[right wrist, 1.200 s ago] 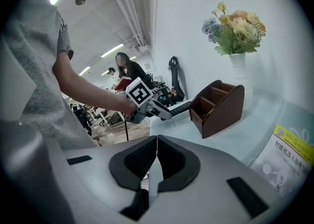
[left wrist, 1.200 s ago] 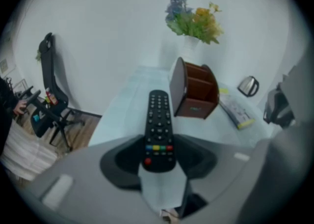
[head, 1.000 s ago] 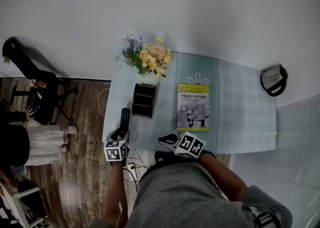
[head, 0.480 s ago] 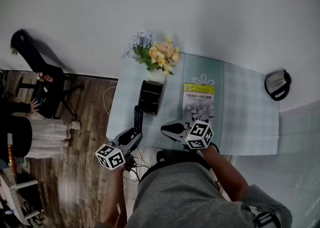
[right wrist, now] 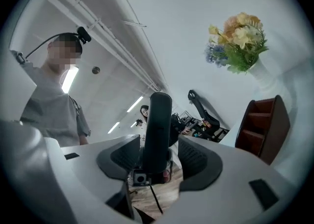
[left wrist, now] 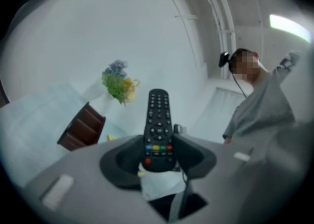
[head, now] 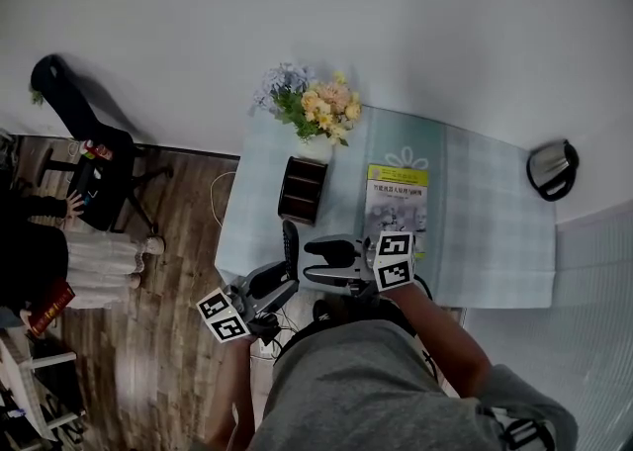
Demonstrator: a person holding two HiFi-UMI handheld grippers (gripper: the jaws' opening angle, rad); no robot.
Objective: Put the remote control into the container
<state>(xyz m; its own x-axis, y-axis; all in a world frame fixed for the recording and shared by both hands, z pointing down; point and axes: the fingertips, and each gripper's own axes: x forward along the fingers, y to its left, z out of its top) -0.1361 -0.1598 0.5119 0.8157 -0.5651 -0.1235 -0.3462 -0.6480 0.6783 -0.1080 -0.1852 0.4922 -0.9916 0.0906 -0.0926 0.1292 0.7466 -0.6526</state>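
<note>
The left gripper [head: 280,279] is held roughly level over the near left corner of the tabletop [head: 475,241], with its marker cube [head: 223,315] toward the body. Its jaws are closed on the lower end of the remote control [left wrist: 158,120], which juts out ahead of them. The right gripper [head: 311,261] is held just beside it and is pointed toward it. Its jaws have just been opening and are spread wide, with the remote control between them but not pressed. The left forearm [head: 229,390] and the right forearm [head: 445,340] are drawn in close to the torso.
</note>
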